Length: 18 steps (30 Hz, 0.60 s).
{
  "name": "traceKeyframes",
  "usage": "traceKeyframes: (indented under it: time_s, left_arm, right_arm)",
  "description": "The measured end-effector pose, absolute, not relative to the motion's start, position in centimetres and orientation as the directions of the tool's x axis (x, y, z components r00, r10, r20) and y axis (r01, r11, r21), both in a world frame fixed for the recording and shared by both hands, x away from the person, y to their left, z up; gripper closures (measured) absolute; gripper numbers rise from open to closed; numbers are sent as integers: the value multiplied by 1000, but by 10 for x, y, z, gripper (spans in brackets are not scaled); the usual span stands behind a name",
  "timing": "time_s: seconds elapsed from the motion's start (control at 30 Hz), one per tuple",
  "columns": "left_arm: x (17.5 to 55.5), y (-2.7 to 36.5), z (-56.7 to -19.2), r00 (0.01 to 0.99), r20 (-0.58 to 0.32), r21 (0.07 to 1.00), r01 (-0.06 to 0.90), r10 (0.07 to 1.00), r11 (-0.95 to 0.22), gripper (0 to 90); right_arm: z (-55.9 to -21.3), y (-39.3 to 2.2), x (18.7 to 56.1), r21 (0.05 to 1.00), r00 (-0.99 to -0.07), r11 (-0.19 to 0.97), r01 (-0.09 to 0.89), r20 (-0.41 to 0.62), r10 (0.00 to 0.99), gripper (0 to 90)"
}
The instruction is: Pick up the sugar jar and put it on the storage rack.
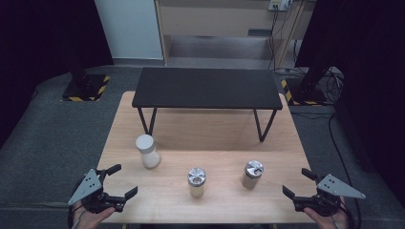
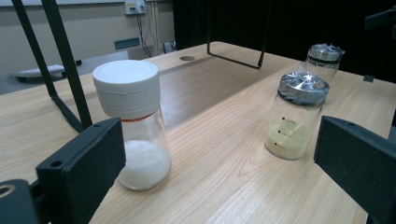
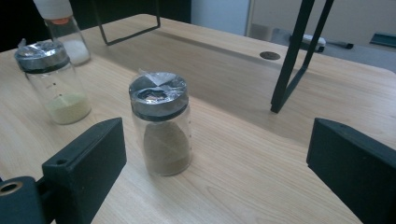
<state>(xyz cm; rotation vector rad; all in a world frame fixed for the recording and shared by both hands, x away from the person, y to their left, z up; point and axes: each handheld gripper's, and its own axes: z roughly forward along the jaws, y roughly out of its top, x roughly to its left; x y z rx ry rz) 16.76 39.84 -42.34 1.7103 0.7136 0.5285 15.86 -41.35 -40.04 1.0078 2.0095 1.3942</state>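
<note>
Three small glass jars stand on the wooden table (image 1: 210, 138). The white-lidded jar (image 1: 147, 150) (image 2: 134, 121) (image 3: 63, 28) holds white powder. A silver-lidded jar (image 1: 196, 182) (image 2: 296, 114) (image 3: 52, 81) with yellowish powder stands in the middle. Another silver-lidded jar (image 1: 252, 174) (image 3: 162, 123) (image 2: 323, 58) holds brown powder. My left gripper (image 1: 122, 180) (image 2: 219, 172) is open at the table's near left corner, short of the white-lidded jar. My right gripper (image 1: 295, 182) (image 3: 215, 172) is open at the near right corner, with the brown-powder jar just beyond its jaws.
A low black shelf (image 1: 207, 88) on thin metal legs stands across the far half of the table. Grey carpet surrounds the table, with black stands (image 1: 86, 86) at the far left and right. Cables lie on the floor at the right.
</note>
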Motion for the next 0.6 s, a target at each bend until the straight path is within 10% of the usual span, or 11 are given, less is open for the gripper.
traceKeyframes:
  time_s: [0.6]
  left_arm:
    - [170,398,-423,718,-16,967,189,696,-173,9]
  right_arm:
    - [-404,-419,161,936,-615,176,304,52,787,61]
